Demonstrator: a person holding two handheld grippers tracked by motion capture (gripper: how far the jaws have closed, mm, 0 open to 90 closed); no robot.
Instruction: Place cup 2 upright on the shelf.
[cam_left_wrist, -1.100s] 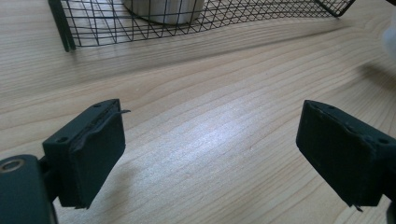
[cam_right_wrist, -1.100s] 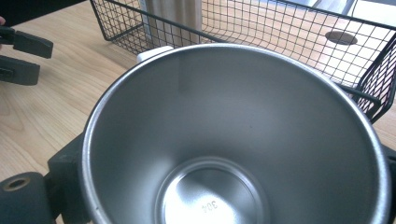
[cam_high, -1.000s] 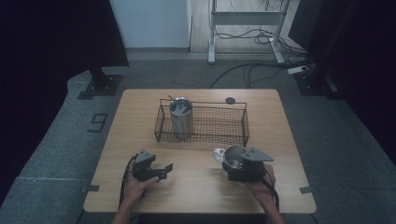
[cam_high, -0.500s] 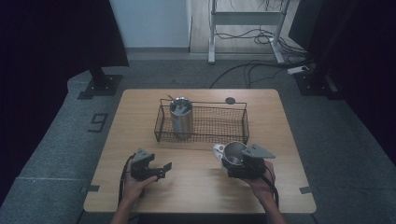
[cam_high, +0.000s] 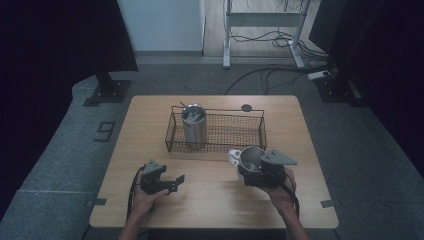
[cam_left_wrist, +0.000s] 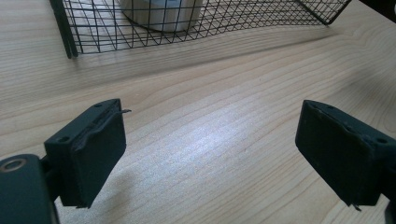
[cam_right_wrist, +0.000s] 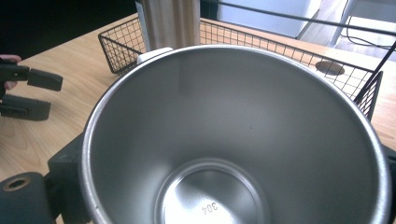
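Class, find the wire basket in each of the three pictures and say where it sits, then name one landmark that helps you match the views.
High view: the wire basket lies mid-table, beyond both grippers.
Left gripper view: its front wall runs along the top edge, above the open jaws.
Right gripper view: it stretches across the top, behind the steel cup clamped in the jaws.
Shared landmark: the tall steel tumbler standing in the basket's left end.

Steel cup (cam_right_wrist: 238, 135) cut off by the right gripper view's lower and right edges, its outer wall and the jaws' contact hidden behind its rim, wire basket (cam_left_wrist: 196, 28) and the tumbler (cam_left_wrist: 161, 11) in it cropped at the left gripper view's top.
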